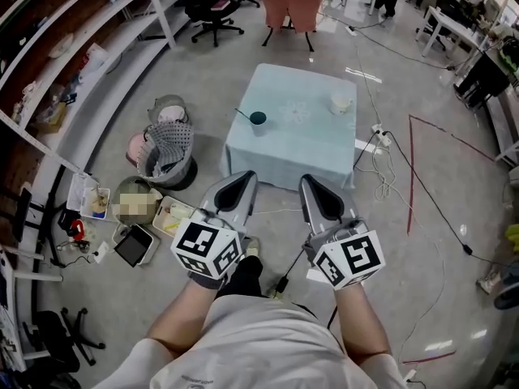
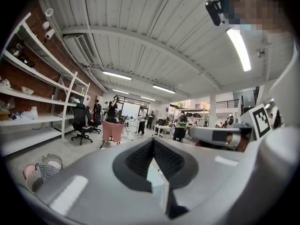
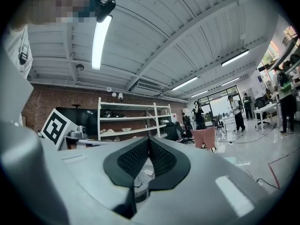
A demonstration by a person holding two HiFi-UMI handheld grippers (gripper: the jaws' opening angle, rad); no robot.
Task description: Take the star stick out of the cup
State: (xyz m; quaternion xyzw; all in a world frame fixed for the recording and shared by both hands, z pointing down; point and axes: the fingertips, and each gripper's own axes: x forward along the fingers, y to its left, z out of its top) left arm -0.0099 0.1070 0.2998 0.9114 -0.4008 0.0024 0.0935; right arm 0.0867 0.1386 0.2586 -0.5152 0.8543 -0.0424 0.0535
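Observation:
A small teal cup stands on the left part of a low table under a pale blue cloth. A thin dark stick leans out of the cup to the left; its star is too small to make out. Both grippers are held close to the person's body, well short of the table. My left gripper has its jaws pressed together with nothing between them, as the left gripper view also shows. My right gripper is likewise shut and empty.
A white cup sits at the table's far right. Baskets and clutter lie on the floor to the left, by long shelves. A power strip and cables run right of the table. A pink chair stands beyond it.

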